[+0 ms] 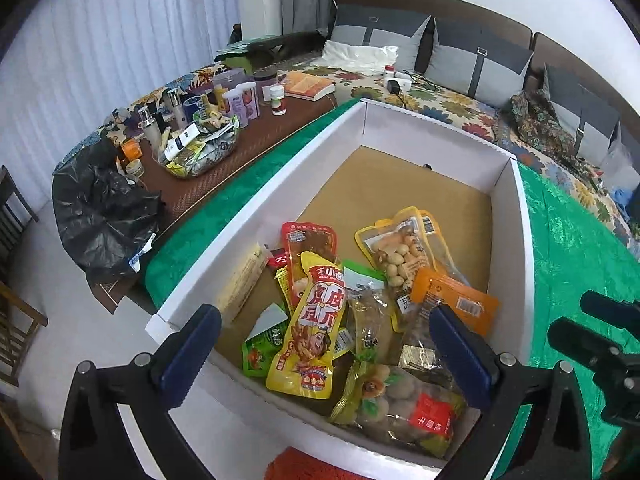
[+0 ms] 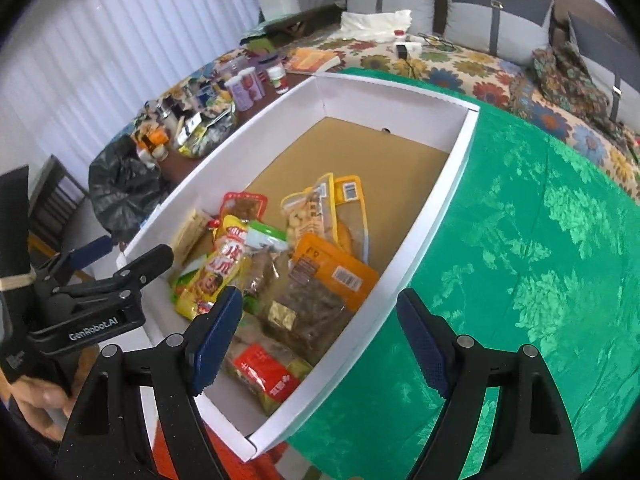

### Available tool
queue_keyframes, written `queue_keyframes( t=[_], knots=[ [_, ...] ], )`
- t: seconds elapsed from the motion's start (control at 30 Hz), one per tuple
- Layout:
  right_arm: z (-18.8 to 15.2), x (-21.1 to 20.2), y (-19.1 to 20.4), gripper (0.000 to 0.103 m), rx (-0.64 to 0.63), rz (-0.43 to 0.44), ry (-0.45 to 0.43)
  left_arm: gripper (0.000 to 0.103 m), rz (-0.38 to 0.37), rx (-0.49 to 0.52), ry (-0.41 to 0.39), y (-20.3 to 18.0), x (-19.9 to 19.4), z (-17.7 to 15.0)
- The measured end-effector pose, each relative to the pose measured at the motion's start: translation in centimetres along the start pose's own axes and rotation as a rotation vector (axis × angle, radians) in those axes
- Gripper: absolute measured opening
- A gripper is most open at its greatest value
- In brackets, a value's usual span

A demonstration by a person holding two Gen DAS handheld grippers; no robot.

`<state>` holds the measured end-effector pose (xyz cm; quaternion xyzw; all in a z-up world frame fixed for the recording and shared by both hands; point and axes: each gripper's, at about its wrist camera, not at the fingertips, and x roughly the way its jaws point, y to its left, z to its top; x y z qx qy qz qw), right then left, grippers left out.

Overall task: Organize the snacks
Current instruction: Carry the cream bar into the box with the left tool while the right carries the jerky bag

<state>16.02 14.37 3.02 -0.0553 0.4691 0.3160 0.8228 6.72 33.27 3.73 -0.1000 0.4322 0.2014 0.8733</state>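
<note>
Snack packets (image 1: 320,320), heaped at the near end of the white box (image 1: 516,240): light, slippery, crinkly; best pinched by an edge seal. Left gripper (image 1: 324,356) and right gripper (image 2: 320,332) both spread, empty.

Snack packets (image 1: 320,320) lie heaped in the box's (image 1: 516,240) near end.

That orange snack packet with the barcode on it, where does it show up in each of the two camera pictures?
Left wrist view: the orange packet lies right of centre in the white box, just above the right blue fingertip, below the bag of nuts.
Right wrist view: the orange packet lies near the picture's centre, by the box's right wall.
Shared landmark: the tall yellow pouch, to its left in both.
</note>
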Motion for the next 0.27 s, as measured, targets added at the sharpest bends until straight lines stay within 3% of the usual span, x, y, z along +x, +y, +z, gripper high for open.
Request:
queue_keyframes(
  t=[0.27],
  knots=[
    [-0.44, 0.25, 0.67, 0.083, -0.02, 0.003, -0.001, 0.103, 0.016, 0.006, -0.001, -0.2, -0.3, -0.51]
  ],
)
